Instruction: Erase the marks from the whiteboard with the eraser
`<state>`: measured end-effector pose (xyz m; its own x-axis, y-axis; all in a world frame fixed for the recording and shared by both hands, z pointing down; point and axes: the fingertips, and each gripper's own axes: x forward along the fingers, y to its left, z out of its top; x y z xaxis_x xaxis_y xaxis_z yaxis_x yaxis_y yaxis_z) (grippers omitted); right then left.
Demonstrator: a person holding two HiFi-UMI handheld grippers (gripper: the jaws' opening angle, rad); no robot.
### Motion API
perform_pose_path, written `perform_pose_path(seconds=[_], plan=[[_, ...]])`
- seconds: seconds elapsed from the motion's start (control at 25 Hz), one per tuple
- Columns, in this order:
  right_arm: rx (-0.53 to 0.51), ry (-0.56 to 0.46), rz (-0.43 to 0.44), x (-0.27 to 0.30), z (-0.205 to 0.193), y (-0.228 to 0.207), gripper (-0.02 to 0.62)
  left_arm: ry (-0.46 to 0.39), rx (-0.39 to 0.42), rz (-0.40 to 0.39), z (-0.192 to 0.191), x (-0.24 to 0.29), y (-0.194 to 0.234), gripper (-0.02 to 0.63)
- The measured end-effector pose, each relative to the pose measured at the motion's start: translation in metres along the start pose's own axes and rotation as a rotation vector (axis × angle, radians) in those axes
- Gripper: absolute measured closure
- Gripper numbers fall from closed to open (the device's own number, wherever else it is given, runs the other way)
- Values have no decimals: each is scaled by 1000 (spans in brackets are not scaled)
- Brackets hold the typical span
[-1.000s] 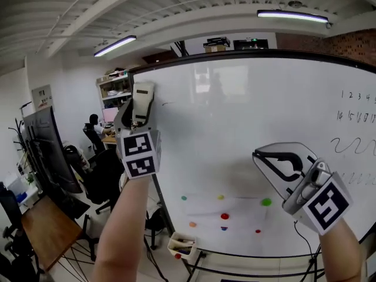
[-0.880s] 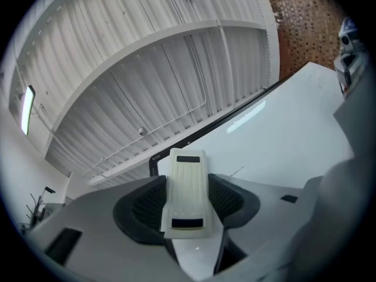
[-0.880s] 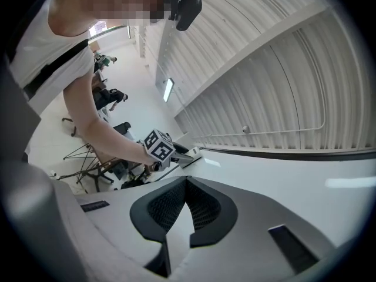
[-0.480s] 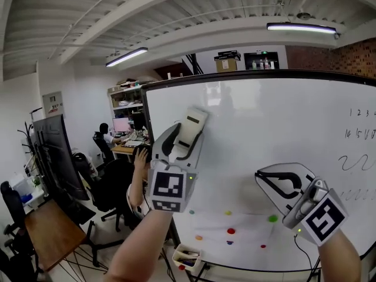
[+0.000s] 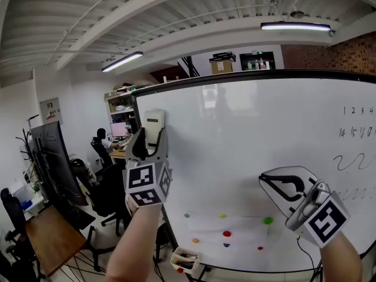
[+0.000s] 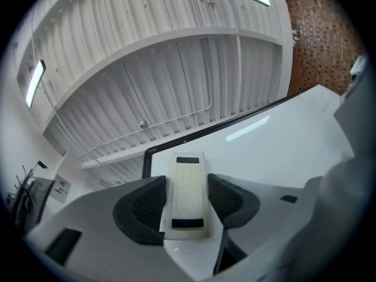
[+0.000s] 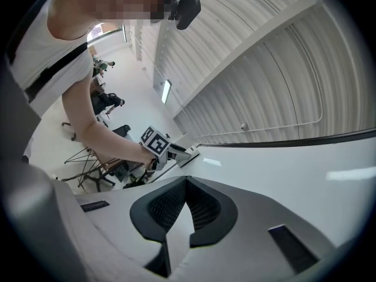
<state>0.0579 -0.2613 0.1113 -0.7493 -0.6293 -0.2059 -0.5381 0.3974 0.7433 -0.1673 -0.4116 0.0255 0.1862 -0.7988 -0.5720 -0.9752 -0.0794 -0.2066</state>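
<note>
A white ribbed ceiling [image 5: 176, 16] with strip lights hangs over an open office, where a large whiteboard [image 5: 247, 151] on a stand fills the foreground. The left gripper [image 5: 150, 141] is raised before the board's upper left edge, its jaws clamped on the long sides of a pale, slim eraser [image 6: 189, 175] that juts beyond the pads. Whether the eraser touches the board cannot be told. The right gripper [image 7: 184, 187] hangs lower to the right with its jaws pressed together and nothing between them. The marks [image 5: 351, 160], rows of numbers and wavy lines, lie at the board's far right, well apart from the eraser. Small coloured dots [image 5: 226, 234] sit along the lower part.

The eraser looks light and stiff, with a smooth shell that could slide between the pads. Its wiping side probably has some give. A hold across the narrow width near the middle, as here, seems the sound one. It leaves the broad face free to lie flat on the board, though sideways strokes under pressure could twist the eraser in the grip.
</note>
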Motion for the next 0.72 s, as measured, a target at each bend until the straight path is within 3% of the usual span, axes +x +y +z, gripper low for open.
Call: perform_pose_path(seconds=[0.16, 0.32, 0.4, 0.56, 0.72], plan=[[25, -7, -5, 2, 2, 3, 581, 27, -145, -206, 5, -5, -47, 362], [2, -28, 27, 11, 10, 10, 581, -9, -144, -328, 10, -13, -65, 360], [-2, -32, 34, 11, 14, 12, 581, -2, -130, -286, 8, -12, -47, 357], [-23, -20, 26, 1, 20, 12, 581, 29, -184, -79, -3, -3, 18, 357], [13, 0, -6, -10, 14, 4, 581, 44, -236, -48, -7, -4, 18, 359]])
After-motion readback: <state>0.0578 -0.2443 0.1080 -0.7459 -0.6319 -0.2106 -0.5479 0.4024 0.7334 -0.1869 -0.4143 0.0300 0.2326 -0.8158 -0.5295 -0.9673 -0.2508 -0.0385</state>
